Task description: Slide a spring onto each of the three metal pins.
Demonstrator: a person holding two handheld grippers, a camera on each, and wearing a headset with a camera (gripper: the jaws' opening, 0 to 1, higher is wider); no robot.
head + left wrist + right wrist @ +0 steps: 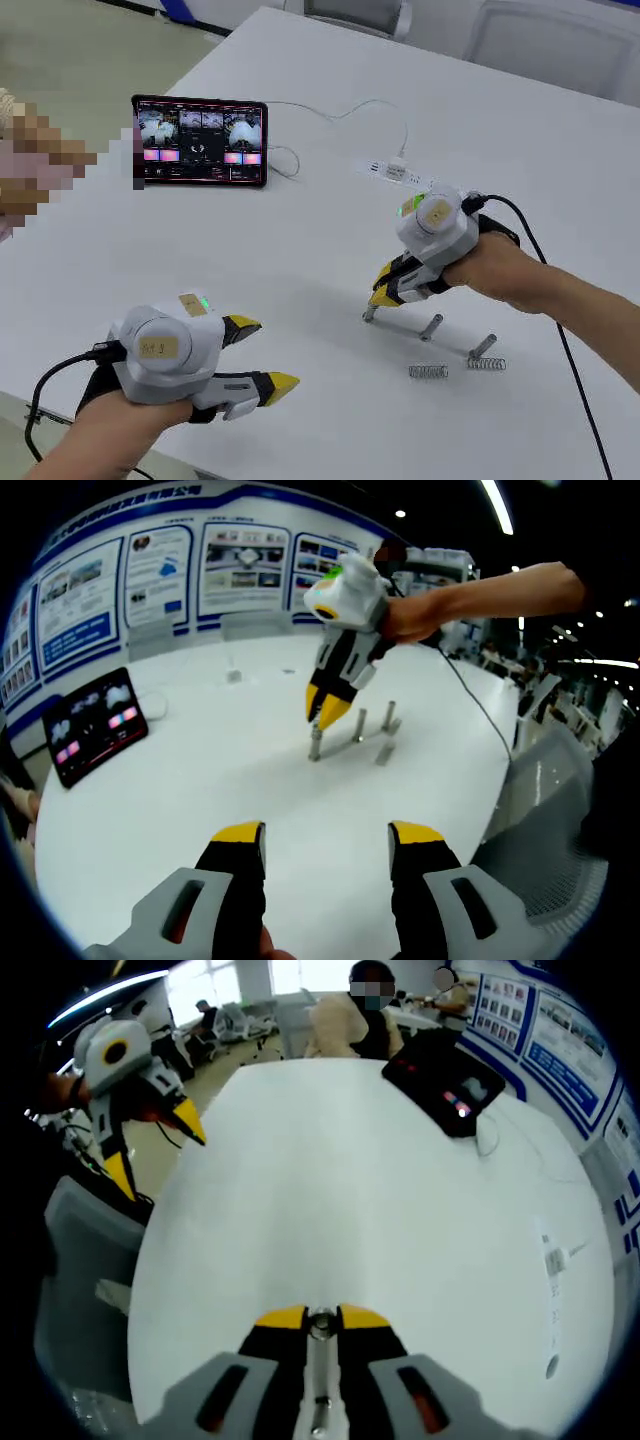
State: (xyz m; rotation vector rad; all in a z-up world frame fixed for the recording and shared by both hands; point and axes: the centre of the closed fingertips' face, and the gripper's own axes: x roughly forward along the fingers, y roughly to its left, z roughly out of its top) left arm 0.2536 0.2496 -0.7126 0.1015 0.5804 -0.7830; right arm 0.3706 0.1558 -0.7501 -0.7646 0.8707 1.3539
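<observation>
The right gripper (381,292) pinches what I judge a spring over the left pin (370,314) for threading, two springs (428,372) lie beside the other pins (431,327), and the left gripper (264,352) waits agape.

short upright metal pin (370,314): top hidden behind yellow tips of white-and-black right gripper (383,291) | small silvery piece (320,1326) pinched between its jaws: blurred, pin or spring cannot be told | black tablet (200,141): screen too small to read | white cable tag (392,172): print illegible | grey chairs (540,40): cut by top edge
</observation>
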